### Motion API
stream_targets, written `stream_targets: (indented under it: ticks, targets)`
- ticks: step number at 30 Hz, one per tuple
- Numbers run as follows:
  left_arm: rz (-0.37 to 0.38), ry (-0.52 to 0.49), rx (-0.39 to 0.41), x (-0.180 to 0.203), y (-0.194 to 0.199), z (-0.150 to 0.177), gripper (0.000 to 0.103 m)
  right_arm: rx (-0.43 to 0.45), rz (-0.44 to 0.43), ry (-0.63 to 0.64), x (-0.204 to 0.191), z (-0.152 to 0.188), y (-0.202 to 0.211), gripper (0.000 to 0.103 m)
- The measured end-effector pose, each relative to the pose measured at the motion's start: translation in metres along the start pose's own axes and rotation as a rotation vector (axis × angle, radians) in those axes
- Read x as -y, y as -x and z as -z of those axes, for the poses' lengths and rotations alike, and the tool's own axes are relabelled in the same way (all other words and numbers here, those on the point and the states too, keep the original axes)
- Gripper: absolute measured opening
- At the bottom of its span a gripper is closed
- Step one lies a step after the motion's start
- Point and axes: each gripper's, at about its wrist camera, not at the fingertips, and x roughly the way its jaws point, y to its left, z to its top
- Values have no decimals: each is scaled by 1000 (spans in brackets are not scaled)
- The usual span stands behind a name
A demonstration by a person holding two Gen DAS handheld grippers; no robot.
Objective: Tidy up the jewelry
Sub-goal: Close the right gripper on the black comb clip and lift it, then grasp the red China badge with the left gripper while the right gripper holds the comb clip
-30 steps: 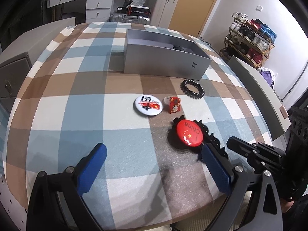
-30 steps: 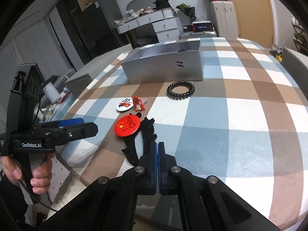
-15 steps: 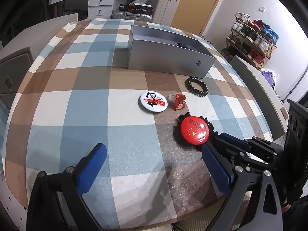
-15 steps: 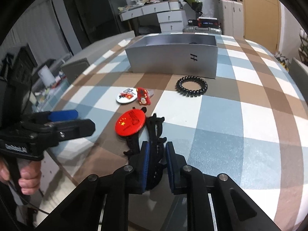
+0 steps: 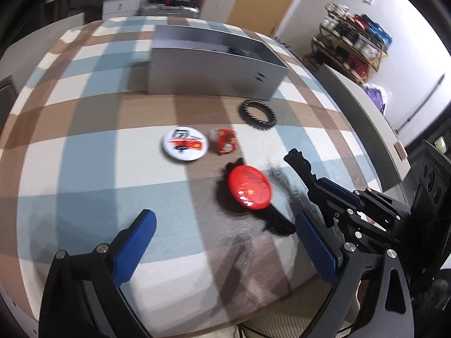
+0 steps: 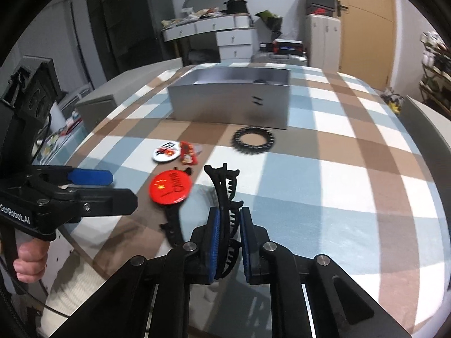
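Black plastic, toothed and curved, the hair claw clip (image 6: pixel 224 197) sits pinched between the blue pads (image 6: pixel 213 242) of the right gripper (image 6: pixel 229 243), its long axis running straight out along the fingers and away toward the silver box (image 6: pixel 229 104) at the far side of the checked tablecloth (image 6: pixel 324 174). The jaws have just been closing and now stand narrow, with only the clip's spine and teeth filling the gap; its far end looks lifted clear of the cloth, though blur makes that hard to be sure of. A second black toothed piece (image 6: pixel 173 225) lies on the cloth just left of the held one, its end tucked under the red China badge (image 6: pixel 170 187). The box lies directly ahead of the right gripper, open at the top, with the black coil hair tie (image 6: pixel 253 140) on the cloth between them, so the carry looks like a forward reach over that tie. The left gripper (image 5: pixel 222 242) hovers near the table's front edge with its blue pads spread wide and nothing between them; the red badge (image 5: pixel 249 187) is just ahead of its right finger. A white badge (image 5: pixel 184 144) and a small red figurine (image 5: pixel 226 145) rest side by side further on, untouched.
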Motion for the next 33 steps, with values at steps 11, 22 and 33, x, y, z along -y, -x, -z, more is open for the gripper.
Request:
stream_targets:
  ticks: [11,22,33]
  targets:
    - [-36,-71,-38,22,-16,-16,96,37,19,-54,22,8,18,13]
    - [-110,-130,-72,31,-28,-15,41,41,7,-95,33,14,20,13]
    - [-108,-164,18,30,-3,-17,36,43,-2,-114,37,13,20,13]
